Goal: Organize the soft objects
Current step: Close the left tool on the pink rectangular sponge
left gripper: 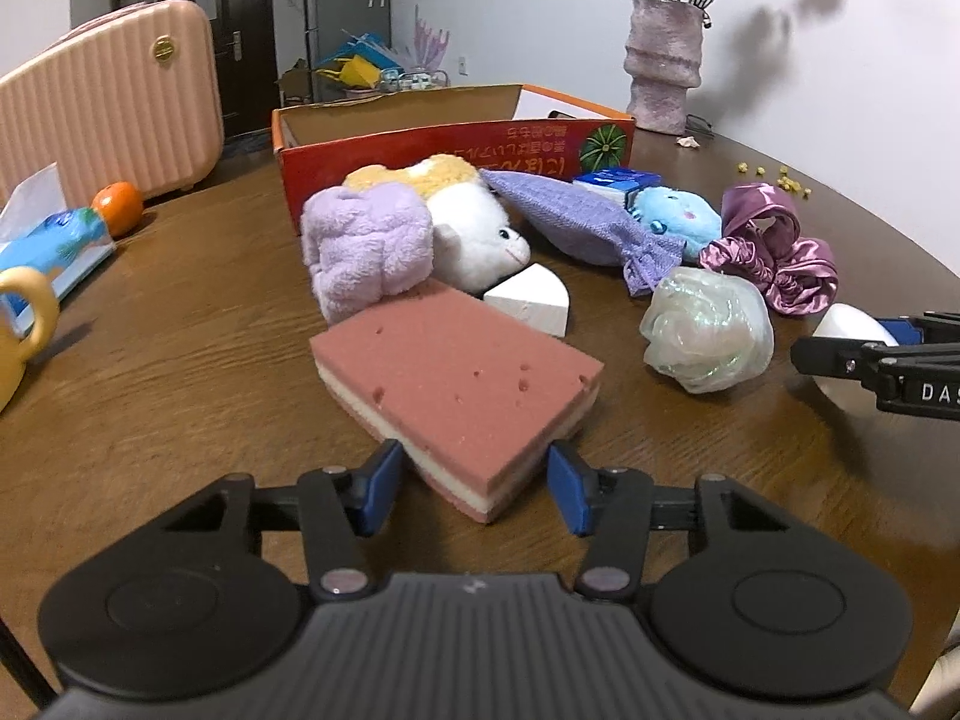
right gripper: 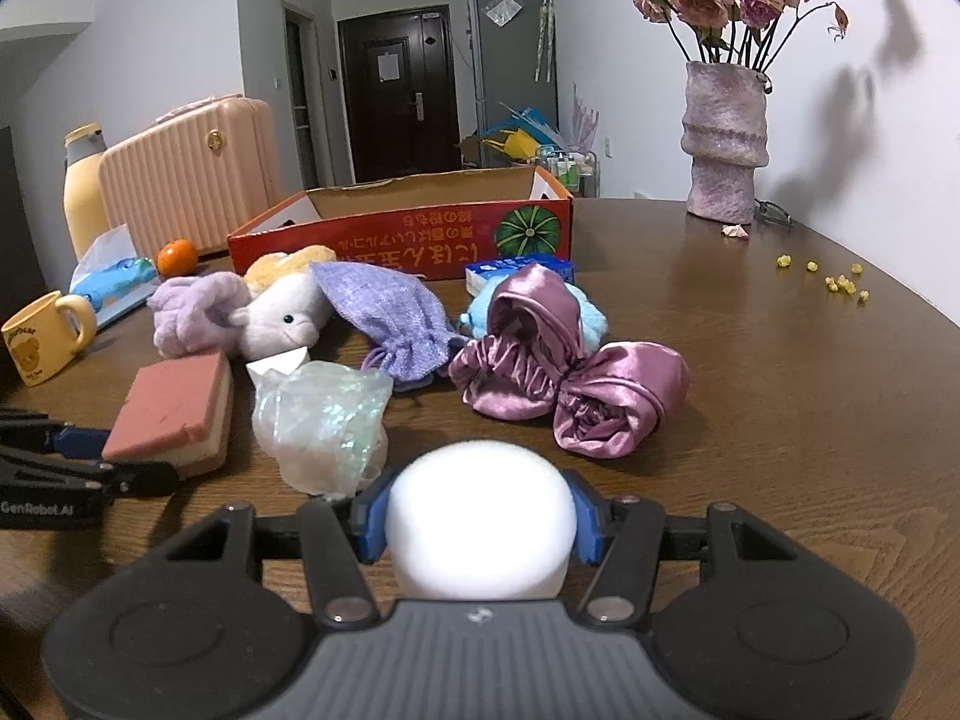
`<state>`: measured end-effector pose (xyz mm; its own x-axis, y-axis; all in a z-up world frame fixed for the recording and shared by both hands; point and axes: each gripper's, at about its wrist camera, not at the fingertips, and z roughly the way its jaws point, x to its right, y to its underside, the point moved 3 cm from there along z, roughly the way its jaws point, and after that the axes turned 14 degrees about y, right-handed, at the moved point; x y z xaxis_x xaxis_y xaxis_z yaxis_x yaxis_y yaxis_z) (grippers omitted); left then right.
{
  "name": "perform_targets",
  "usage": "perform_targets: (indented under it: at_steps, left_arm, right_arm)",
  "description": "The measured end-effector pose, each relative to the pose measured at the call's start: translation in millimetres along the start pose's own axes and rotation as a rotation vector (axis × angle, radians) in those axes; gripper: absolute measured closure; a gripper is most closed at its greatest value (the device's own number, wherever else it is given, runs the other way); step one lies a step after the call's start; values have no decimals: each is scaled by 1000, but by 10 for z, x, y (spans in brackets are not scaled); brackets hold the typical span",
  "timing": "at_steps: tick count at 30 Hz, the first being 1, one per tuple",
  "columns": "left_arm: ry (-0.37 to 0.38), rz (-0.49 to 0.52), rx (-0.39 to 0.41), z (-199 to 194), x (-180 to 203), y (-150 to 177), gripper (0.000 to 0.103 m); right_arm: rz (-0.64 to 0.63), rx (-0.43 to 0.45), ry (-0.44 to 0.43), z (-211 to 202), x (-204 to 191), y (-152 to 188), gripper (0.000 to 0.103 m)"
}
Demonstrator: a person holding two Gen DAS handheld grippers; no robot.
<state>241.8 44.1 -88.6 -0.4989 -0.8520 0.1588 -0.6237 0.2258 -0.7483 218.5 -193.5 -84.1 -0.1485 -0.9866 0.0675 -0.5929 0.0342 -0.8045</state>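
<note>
Right gripper (right gripper: 480, 525) sits closed around a white foam ball (right gripper: 480, 516), blue pads pressed on both its sides, low over the near desk (right gripper: 780, 420). Left gripper (left gripper: 474, 489) stands wide, its pads flanking the near corner of the pink layered sponge (left gripper: 462, 372) without clearly touching it; the sponge's long axis runs away and leftward from the fingers. Beyond lie an iridescent bath pouf (right gripper: 321, 420), satin bonnet (right gripper: 570, 372), lilac pouch (right gripper: 384, 312), plush toy (right gripper: 282, 315) and towel (left gripper: 366, 249). Farthest, straight ahead, waits the red box (right gripper: 408, 222), the likely destination for both arms.
</note>
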Motion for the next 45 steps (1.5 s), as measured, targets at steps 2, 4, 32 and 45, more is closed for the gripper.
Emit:
perform_targets:
  at_steps: [2, 4, 32, 45]
  left_arm:
    - [-8, -7, 9, -49, 12, 31, 50]
    - [-13, -7, 23, -101, 45, 54, 51]
    - [-118, -177, 86, -288, 417, 102, 0]
    - [-366, -283, 50, 37, 431, -24, 3]
  right_arm:
    - [3, 4, -6, -13, 15, 6, 47]
    - [7, 6, -12, -28, 27, 14, 47]
    - [23, 59, -70, -237, 218, 47, 47]
    - [-34, 68, -124, -64, 284, -41, 47]
